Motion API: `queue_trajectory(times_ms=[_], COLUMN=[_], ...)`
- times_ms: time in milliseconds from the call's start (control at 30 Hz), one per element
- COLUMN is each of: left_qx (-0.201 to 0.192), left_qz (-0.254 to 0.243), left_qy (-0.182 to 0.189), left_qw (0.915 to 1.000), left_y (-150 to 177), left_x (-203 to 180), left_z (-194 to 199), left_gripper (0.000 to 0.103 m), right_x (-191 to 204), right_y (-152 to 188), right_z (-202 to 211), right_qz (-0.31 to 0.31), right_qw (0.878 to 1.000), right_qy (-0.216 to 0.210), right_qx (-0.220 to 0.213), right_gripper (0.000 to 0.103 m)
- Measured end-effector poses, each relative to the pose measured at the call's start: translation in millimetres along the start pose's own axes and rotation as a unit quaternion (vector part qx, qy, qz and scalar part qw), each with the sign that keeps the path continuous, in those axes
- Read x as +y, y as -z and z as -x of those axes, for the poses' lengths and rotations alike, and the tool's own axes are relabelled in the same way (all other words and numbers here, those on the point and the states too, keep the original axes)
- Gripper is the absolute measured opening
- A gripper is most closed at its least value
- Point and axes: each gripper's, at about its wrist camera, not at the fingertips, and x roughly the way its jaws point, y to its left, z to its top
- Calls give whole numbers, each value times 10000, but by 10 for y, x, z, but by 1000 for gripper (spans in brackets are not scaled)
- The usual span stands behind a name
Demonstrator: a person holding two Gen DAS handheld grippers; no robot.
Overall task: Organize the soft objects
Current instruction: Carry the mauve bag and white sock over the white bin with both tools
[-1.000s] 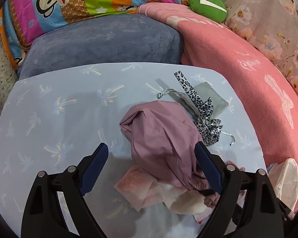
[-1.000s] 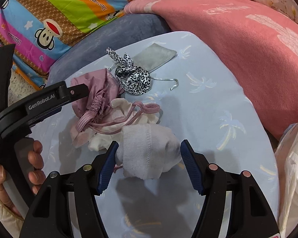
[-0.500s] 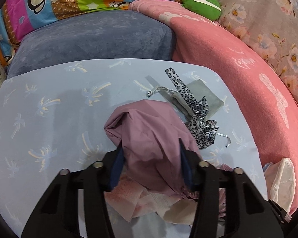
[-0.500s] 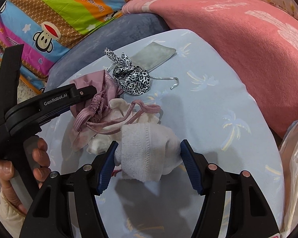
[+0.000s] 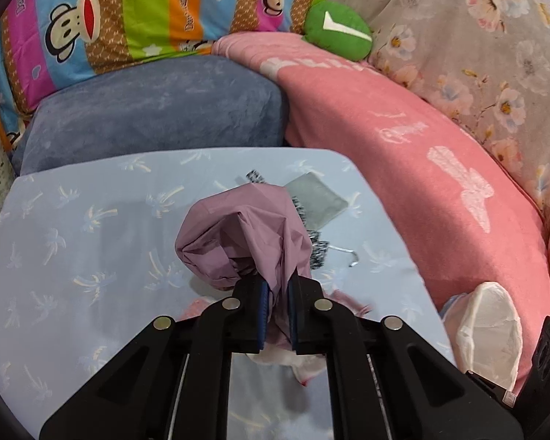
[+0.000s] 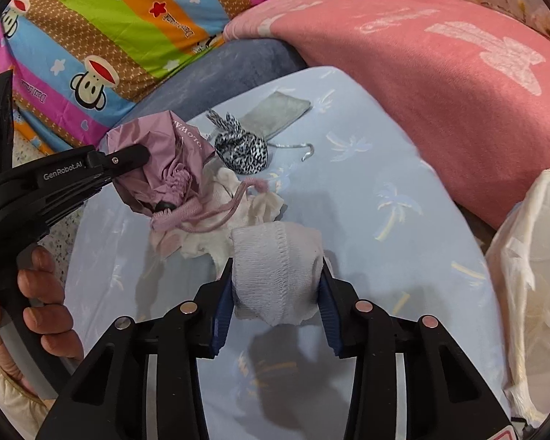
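**Two Soft Items Gripped, Rest of Heap Unsorted**

Early in the sorting, by the look of it. Spread over the counter (image 6: 403, 227), a pale blue cloth printed with palm trees; beside it, off the right edge, a white plastic bag (image 6: 531, 293), perhaps the destination, though hard to judge.

Largest of the soft things: a mauve drawstring pouch (image 5: 245, 234), pinched by the fabric in the left gripper (image 5: 277, 311), clenched tight on it. Raised clear of the cloth, judging by the shadow beneath. Body bulging up and away from the gripper; long axis roughly along the gripper's line, gathered mouth and cord trailing down toward the heap in the right wrist view.

Next: a rolled white sock (image 6: 278, 278), between the pads of the right gripper (image 6: 277, 293), jaws closing on it, pads already pressing both flanks. Ribbed cuff toward the heap, long axis running away from the gripper, low over the cloth; touching it or not, unclear.

Left to handle: crumpled cream and pink cloths (image 6: 216, 234) under the pouch cord, a leopard-print scrunchie (image 6: 242, 148) just beyond, and a flat grey pouch (image 6: 280, 112) touching it, long axis slanting toward the far right corner. A thin silver hook (image 6: 306, 152) near the scrunchie. Nothing visibly placed anywhere yet.
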Motion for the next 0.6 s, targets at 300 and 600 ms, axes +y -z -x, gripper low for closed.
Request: queue_trajectory(times_ms=[300,600], left_qx=[-433,-684], left_qz=[-230,-541], left_qy=[201,416], left_qw=[9986,9953], left_y=[81,248], left_x=[-379,-839], left_z=[551,912], left_gripper=[9,9], right_x=[20,-168], right_y=[45,100], right_z=[747,1503], right_qz=[40,-7], right_qw=[9980,9925], right_qy=[-102,-68], right_qx=[-618,-1224], right_gripper=[39,40])
